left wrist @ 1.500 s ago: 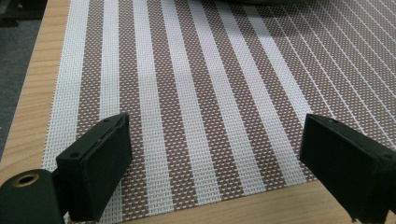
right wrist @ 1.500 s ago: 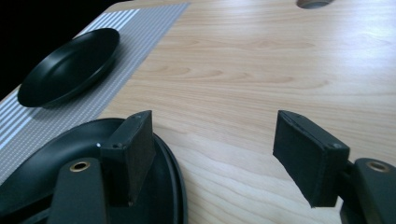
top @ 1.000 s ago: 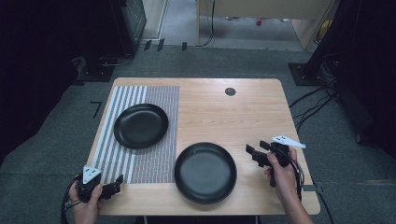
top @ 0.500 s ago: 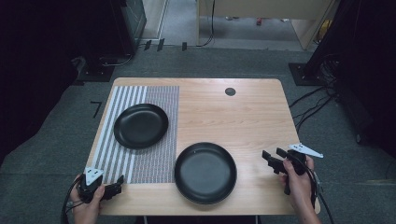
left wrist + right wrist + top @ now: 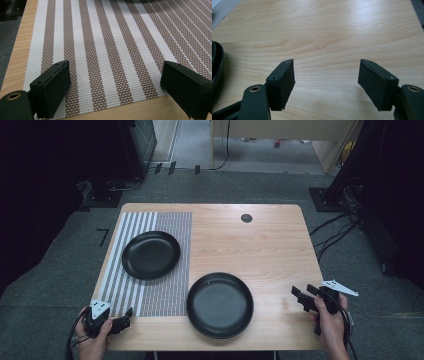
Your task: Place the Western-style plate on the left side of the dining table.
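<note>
- High view: the right gripper (image 5: 303, 299) has its fingers apart and empty, with the near black plate (image 5: 220, 305) lying flat just beside their tips, probably set down there. The left gripper (image 5: 123, 322) rests at the striped placemat (image 5: 150, 292) corner.
- Left gripper view: fingers (image 5: 53, 87) wide apart, holding nothing, the mat between them.
- Right gripper view: fingers (image 5: 283, 82) apart over the bare table (image 5: 332, 37); the plate rim (image 5: 217, 67) lies left of them.

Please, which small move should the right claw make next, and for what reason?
Probably slide the right claw toward the near plate and line its jaws up with the rim. The jaws stand open with nothing between them, over bare table, and the rim lies just to their side, apart from them. The other plate sits farther off on the striped mat.
</note>
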The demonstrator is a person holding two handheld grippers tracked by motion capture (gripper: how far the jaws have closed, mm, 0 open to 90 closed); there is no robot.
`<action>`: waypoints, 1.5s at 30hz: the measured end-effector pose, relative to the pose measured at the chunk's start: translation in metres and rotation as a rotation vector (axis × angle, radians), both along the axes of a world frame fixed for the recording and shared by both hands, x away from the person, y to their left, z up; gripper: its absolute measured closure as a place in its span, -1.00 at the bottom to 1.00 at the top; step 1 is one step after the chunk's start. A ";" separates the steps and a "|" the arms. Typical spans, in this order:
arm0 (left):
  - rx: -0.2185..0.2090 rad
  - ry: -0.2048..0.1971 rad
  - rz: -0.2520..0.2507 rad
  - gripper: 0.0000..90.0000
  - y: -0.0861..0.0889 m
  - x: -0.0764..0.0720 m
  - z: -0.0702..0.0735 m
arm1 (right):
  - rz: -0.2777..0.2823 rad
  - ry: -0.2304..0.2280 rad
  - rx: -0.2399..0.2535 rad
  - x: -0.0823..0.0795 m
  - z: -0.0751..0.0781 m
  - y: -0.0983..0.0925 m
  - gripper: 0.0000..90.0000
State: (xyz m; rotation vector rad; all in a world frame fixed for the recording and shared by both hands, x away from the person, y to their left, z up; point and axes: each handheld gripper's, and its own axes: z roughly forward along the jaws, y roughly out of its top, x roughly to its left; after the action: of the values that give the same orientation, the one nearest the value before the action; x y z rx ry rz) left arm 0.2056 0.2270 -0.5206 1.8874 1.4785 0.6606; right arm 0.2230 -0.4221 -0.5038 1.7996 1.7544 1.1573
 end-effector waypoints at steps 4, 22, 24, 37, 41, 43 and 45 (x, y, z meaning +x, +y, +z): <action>0.000 -0.001 0.000 -0.80 0.000 0.000 0.000 | -0.018 0.007 -0.011 -0.005 -0.002 -0.007 -0.36; 0.000 -0.006 0.000 -0.80 0.000 0.000 -0.001 | -0.071 0.033 -0.057 -0.025 -0.011 -0.029 -0.36; 0.000 -0.006 -0.001 -0.80 0.000 0.000 -0.001 | -0.075 0.038 -0.055 -0.027 -0.011 -0.030 -0.36; -0.001 -0.008 -0.001 -0.80 0.000 -0.001 -0.001 | -0.070 0.038 -0.133 -0.032 -0.018 -0.025 -0.38; -0.001 -0.008 -0.002 -0.80 0.000 -0.001 -0.001 | -0.061 0.025 -0.172 -0.033 -0.020 -0.021 -0.43; -0.001 -0.008 -0.002 -0.80 0.000 -0.001 -0.001 | -0.058 0.023 -0.183 -0.033 -0.020 -0.020 -0.44; -0.001 -0.008 -0.003 -0.80 0.000 -0.001 -0.001 | -0.057 0.026 -0.189 -0.032 -0.020 -0.019 -0.46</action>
State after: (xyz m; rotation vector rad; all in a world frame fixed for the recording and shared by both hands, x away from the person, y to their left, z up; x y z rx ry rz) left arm 0.2050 0.2272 -0.5214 1.8834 1.4707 0.6658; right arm 0.1905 -0.4410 -0.5242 1.7467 1.7514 0.9166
